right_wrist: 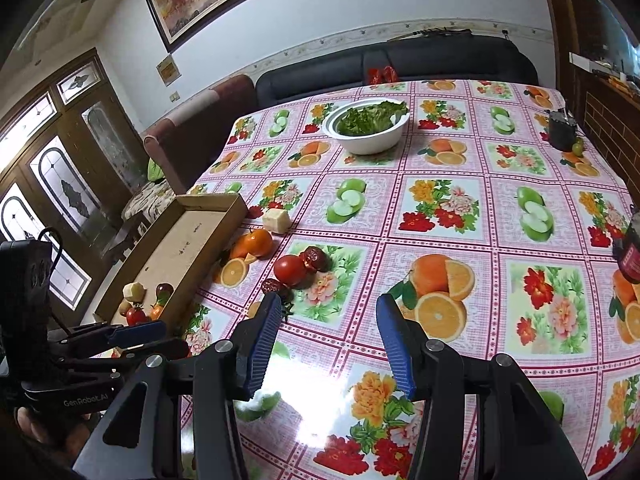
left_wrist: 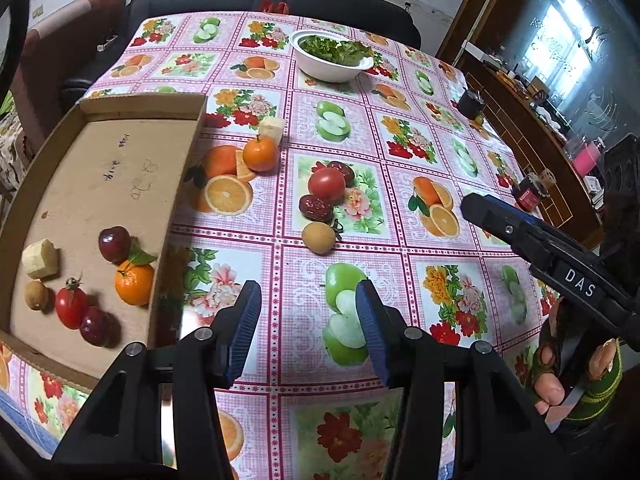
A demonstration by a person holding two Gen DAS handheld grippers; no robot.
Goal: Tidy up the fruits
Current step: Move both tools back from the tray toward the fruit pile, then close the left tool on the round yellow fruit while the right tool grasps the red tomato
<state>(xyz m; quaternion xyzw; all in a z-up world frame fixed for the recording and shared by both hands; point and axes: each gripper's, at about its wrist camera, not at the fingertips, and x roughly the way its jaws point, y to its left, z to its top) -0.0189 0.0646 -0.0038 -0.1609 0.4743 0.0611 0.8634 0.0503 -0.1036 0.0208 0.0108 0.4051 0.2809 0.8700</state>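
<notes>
Both grippers hover over the tablecloth (left_wrist: 400, 128) with nothing between their fingers: the left gripper (left_wrist: 308, 320) stands apart and empty beside the cardboard tray (left_wrist: 120, 152), and the right gripper (right_wrist: 328, 340) likewise. Sorted fruit lies in the tray's near corner. Loose fruit remains outside: a tangerine (left_wrist: 261, 153), tomato (left_wrist: 327, 184), dates and a longan (left_wrist: 318, 237), probably next for collection.

The table (left_wrist: 400, 160) carries a cardboard tray (left_wrist: 182, 168), bowl (left_wrist: 328, 70), and loose fruit (left_wrist: 261, 154).
</notes>
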